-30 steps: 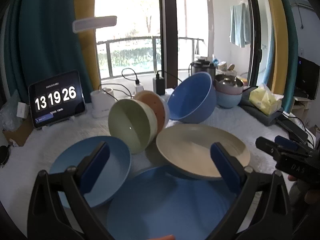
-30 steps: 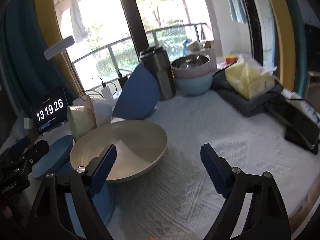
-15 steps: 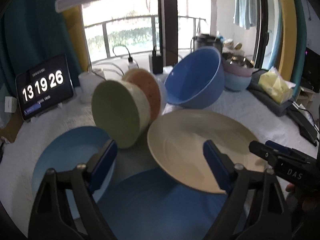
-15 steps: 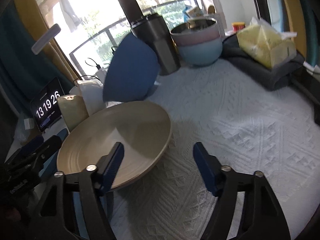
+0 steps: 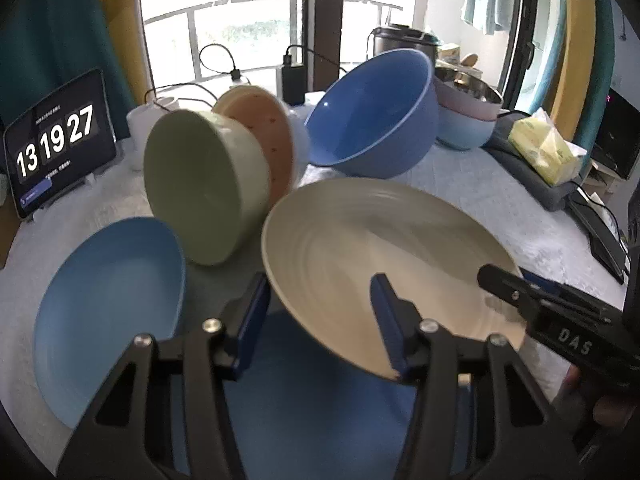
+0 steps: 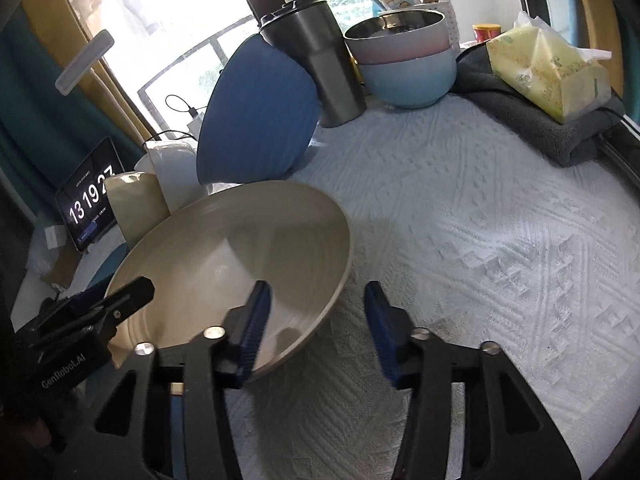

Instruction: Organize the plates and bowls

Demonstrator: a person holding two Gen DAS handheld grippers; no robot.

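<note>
Between both pairs of closing fingers (image 5: 256, 308), the beige plate's (image 5: 360, 248) rim.

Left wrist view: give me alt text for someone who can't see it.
The left gripper, its jaws closing, straddles the near rim of a tilted beige plate that overlaps a large blue plate. A smaller blue plate lies to the left; a green bowl on its side and a tipped blue bowl lie behind.
</note>
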